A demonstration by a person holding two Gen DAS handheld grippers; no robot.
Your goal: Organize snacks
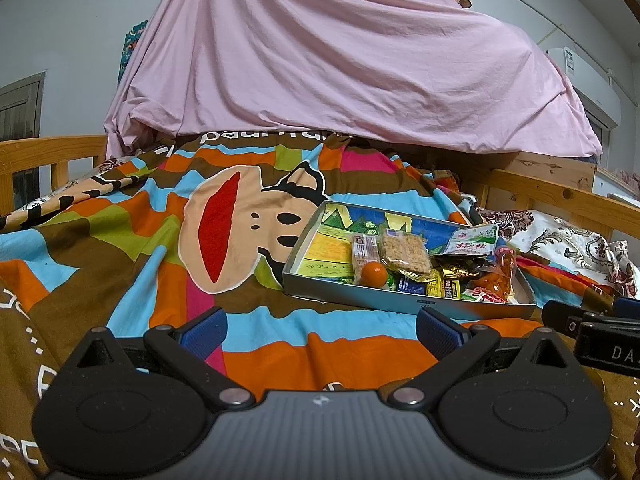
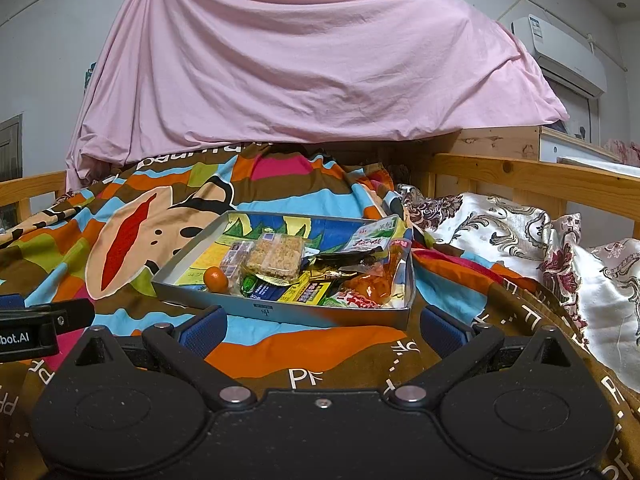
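Left gripper [image 1: 322, 330]: fingers spread wide, empty, low over the blanket [image 1: 120, 240]. One tray [image 1: 360, 294] lies ahead and to its right, holding the snacks: one orange ball [image 1: 375, 273], one cereal bar [image 1: 405, 254], several packets piled toward the right end. Right gripper [image 2: 322, 330]: equally wide, empty. The tray sits directly ahead of it, long axis crosswise, so the right gripper is judged nearer.
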